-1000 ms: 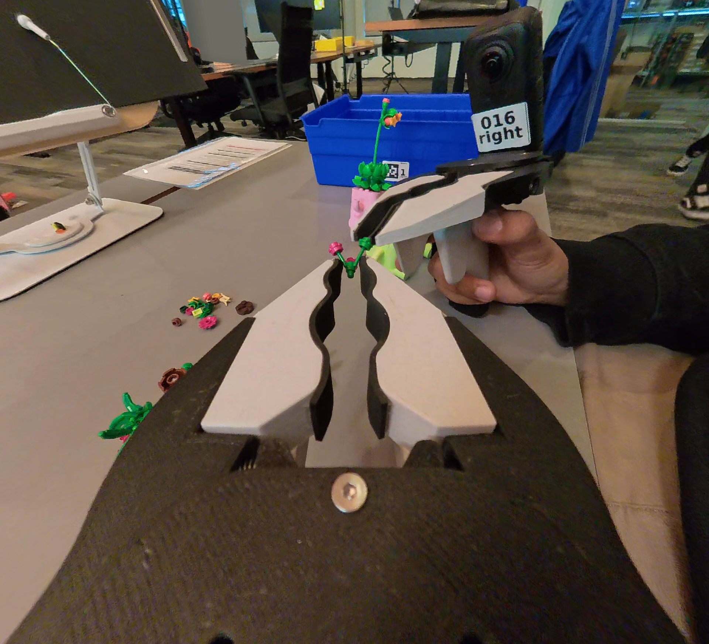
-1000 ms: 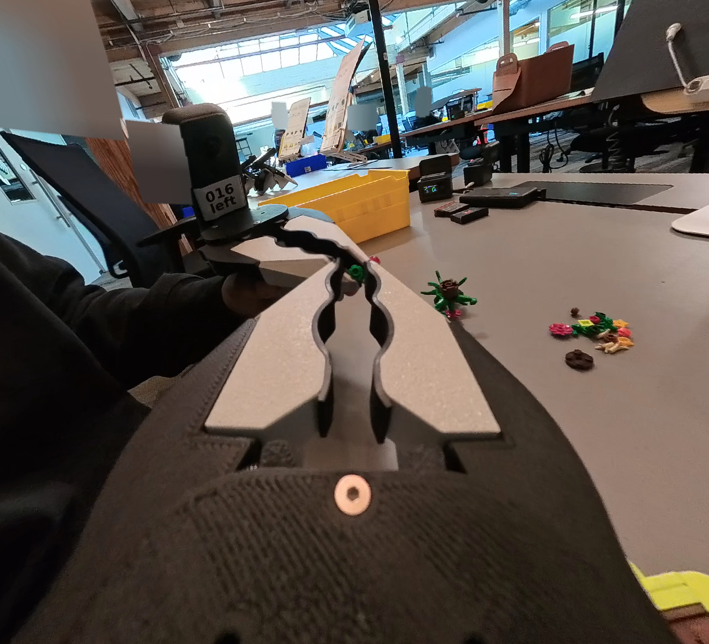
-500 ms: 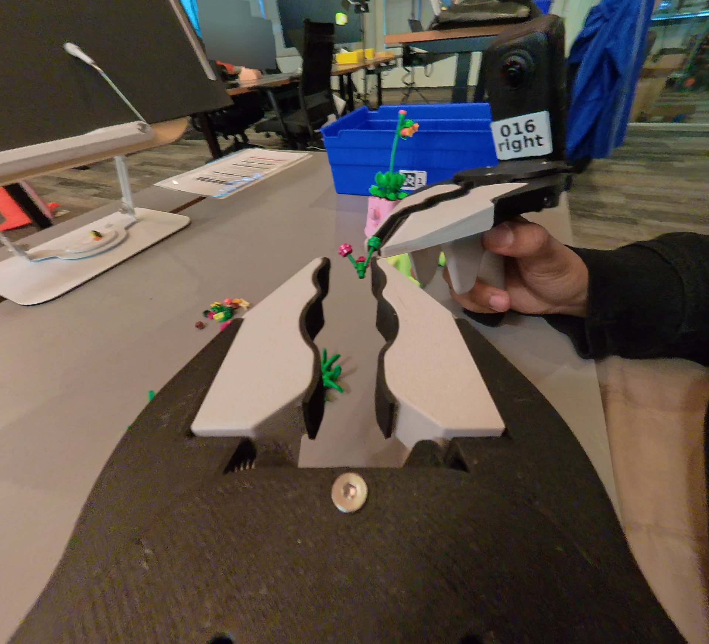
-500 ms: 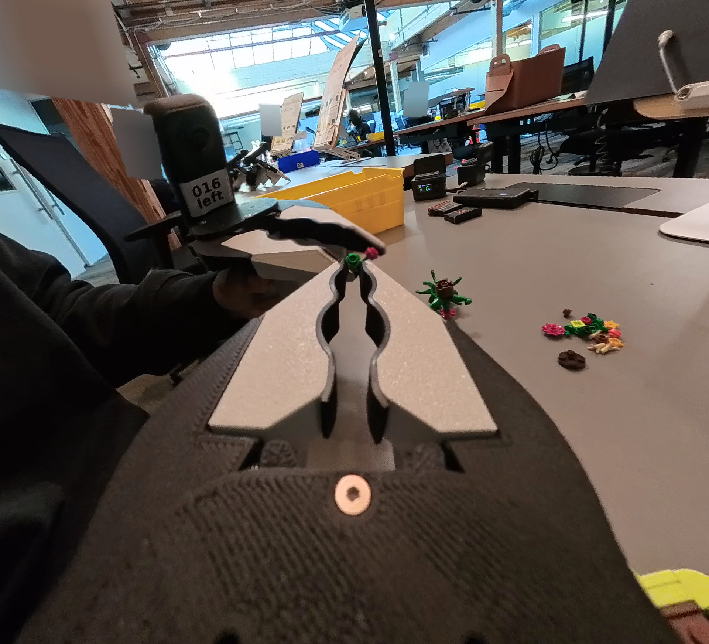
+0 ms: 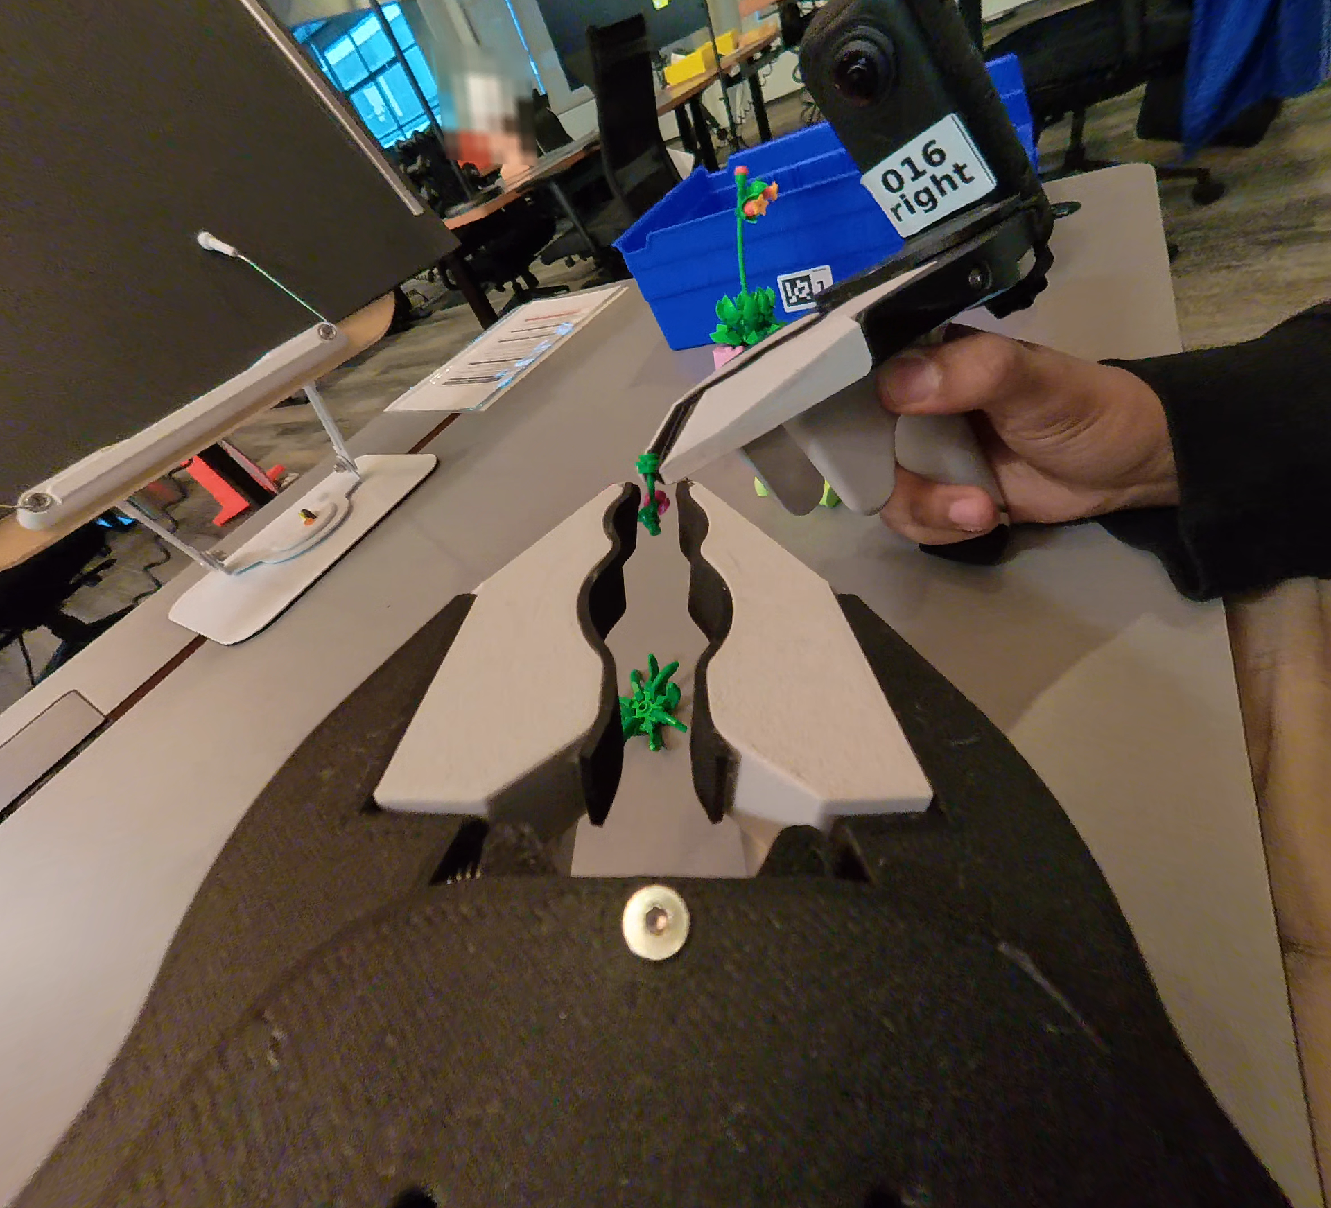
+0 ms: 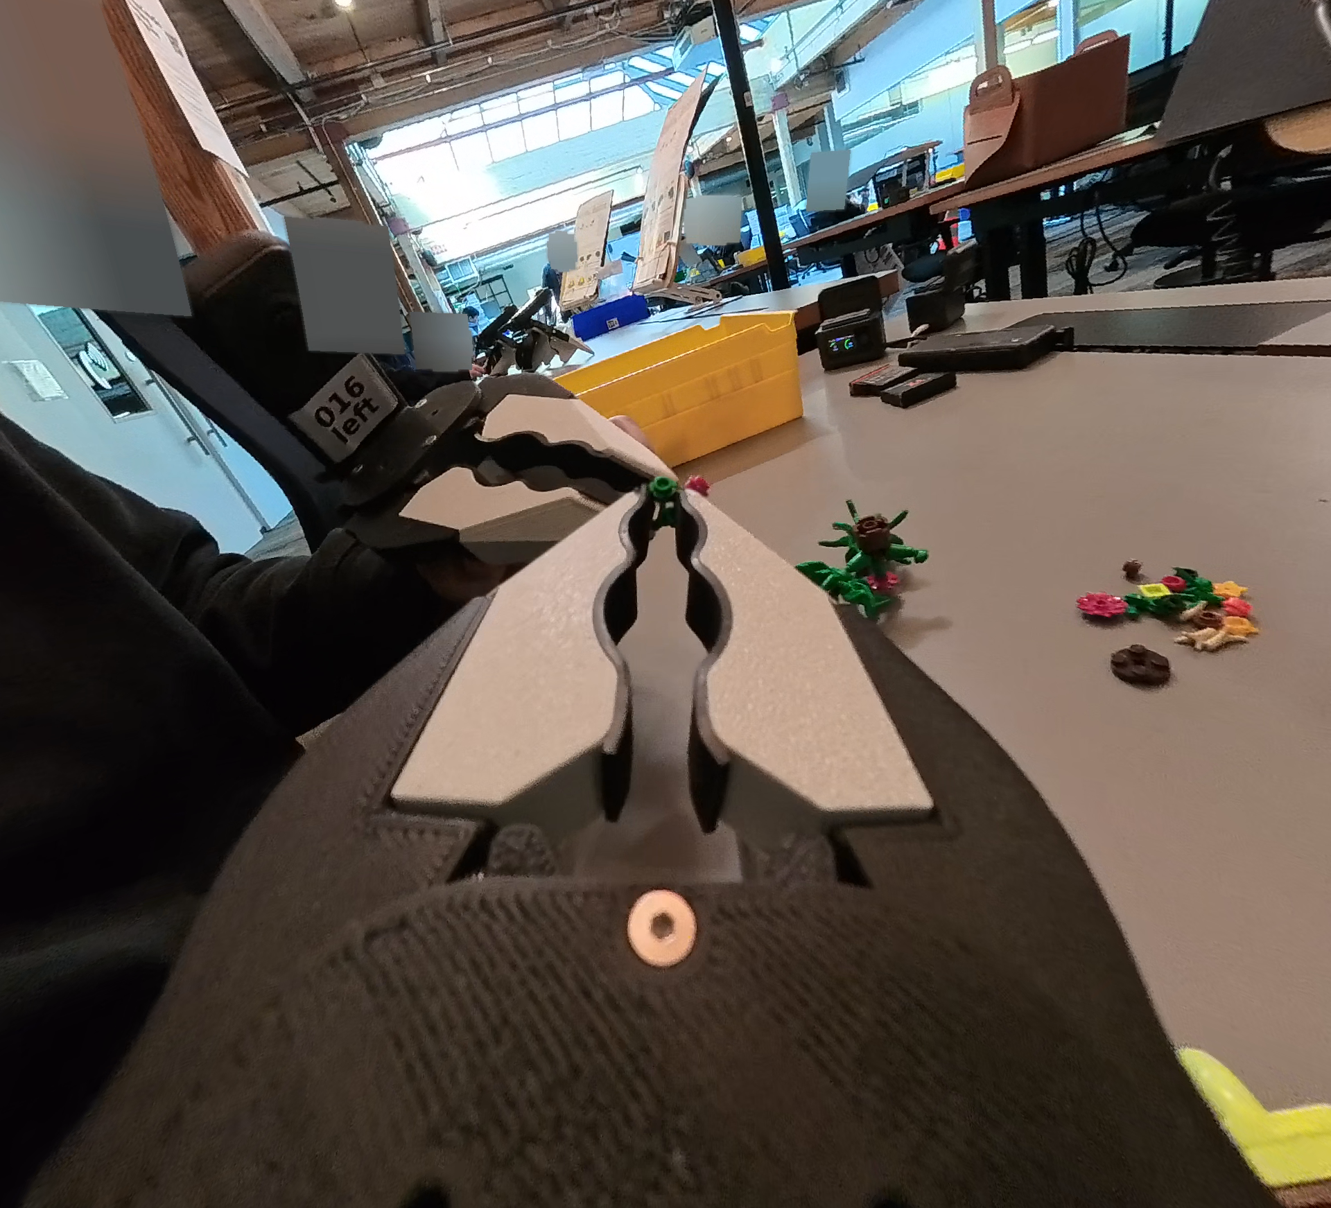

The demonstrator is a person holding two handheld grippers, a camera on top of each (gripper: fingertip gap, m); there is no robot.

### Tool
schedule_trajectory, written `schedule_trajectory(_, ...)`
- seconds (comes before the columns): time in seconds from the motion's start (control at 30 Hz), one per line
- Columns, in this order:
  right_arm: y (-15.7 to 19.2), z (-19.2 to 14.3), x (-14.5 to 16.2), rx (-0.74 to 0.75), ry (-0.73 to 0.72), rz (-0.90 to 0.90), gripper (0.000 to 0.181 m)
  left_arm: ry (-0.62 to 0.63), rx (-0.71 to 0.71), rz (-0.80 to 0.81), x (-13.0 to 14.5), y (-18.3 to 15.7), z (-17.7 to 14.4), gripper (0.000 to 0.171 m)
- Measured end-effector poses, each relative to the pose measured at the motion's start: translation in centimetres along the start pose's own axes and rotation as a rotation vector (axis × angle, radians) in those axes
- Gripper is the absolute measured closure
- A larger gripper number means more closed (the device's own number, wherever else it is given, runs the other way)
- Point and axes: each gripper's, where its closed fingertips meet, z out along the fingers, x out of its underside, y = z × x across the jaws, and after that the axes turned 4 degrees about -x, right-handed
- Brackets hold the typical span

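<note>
On the far left a grey monitor stand [image 5: 238, 489] sits on the grey surface [image 5: 504, 511], with a laminated sheet [image 5: 504, 345] beyond it. Nearer the middle, the left tongs [image 5: 652, 496] are released, their tips parted with a small gap, and a green leafy toy-brick piece [image 5: 652, 705] lies on the surface under that gap. Just past their tips hangs a small green stem with a pink flower [image 5: 652, 504], pinched at its top end by the right tongs [image 5: 659, 464], which are clenched on it and come in from the right, held by a hand [image 5: 1023, 439] in a black sleeve. Behind them stands a pink pot plant built of bricks [image 5: 745, 302], in front of a blue bin [image 5: 720, 259].

From the other side, a yellow bin [image 6: 691, 388] lies far left. Right of the stem lies a brown-centred leaf cluster [image 6: 864, 554], then farther right a scatter of coloured flower pieces [image 6: 1181, 604] and a brown round plate [image 6: 1139, 666].
</note>
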Motion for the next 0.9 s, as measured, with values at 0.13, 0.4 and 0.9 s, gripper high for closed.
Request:
schedule_trajectory(0.13, 0.08, 0.05, 0.05, -0.008, 0.004, 0.002, 0.177, 0.001, 0.011, -0.004, 0.03, -0.11, -0.06, 0.169)
schedule_trajectory(0.4, 0.23, -0.02, -0.03, -0.031, -0.001, 0.013, 0.176, -0.002, 0.010, -0.008, -0.10, -0.05, -0.10, 0.171)
schedule_trajectory(0.9, 0.07, -0.04, -0.06, 0.052, 0.020, -0.135, 0.176, 0.029, -0.017, 0.024, 0.19, 0.03, 0.16, 0.171)
